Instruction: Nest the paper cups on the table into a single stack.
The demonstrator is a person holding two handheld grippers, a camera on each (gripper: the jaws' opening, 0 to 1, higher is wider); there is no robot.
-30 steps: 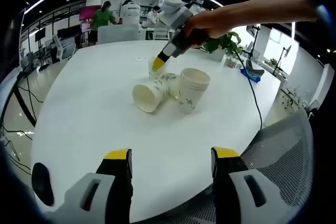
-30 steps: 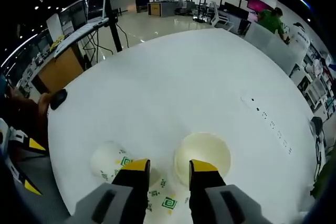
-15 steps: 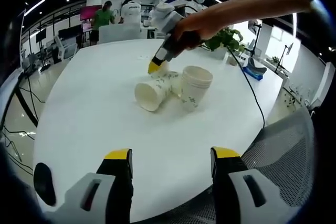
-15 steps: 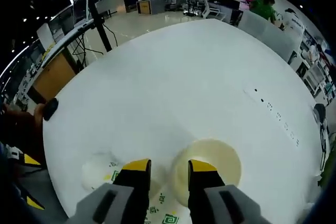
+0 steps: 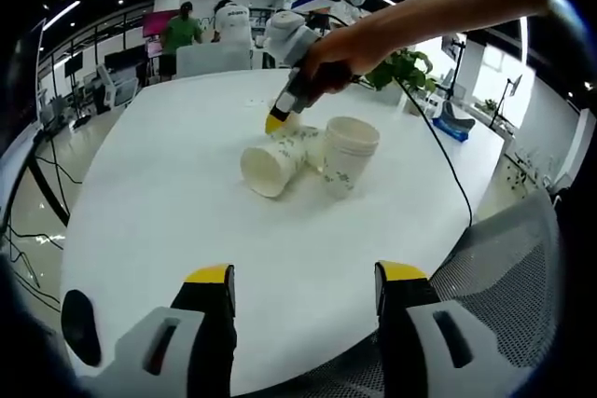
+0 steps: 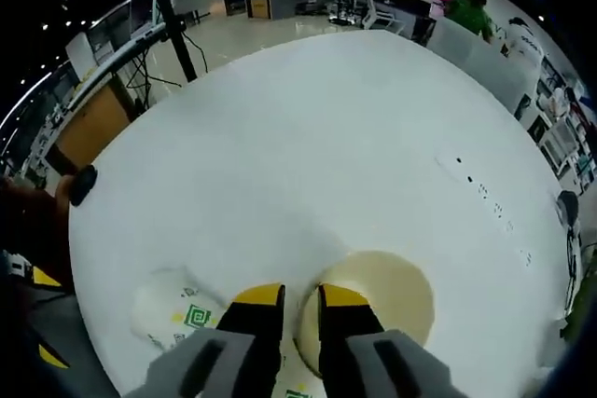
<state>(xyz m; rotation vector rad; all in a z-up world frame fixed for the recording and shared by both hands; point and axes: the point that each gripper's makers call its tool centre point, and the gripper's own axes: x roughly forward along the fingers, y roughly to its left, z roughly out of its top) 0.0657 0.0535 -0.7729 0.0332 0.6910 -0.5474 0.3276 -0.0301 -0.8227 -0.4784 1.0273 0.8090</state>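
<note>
A round white table (image 5: 168, 202) has wide bare surface on its near half and left side, open for a hand or gripper to pass. Near the middle, a tipped paper cup (image 5: 272, 165) lies on its side touching an upright stack of paper cups (image 5: 345, 156); together they block the centre. The right gripper (image 5: 277, 119), held by a person's hand (image 5: 328, 55), comes down over the far side of the cups. A black cable (image 5: 443, 151) runs along the table's right edge. A mesh chair back (image 5: 508, 258) stands just beside the near right rim.
</note>
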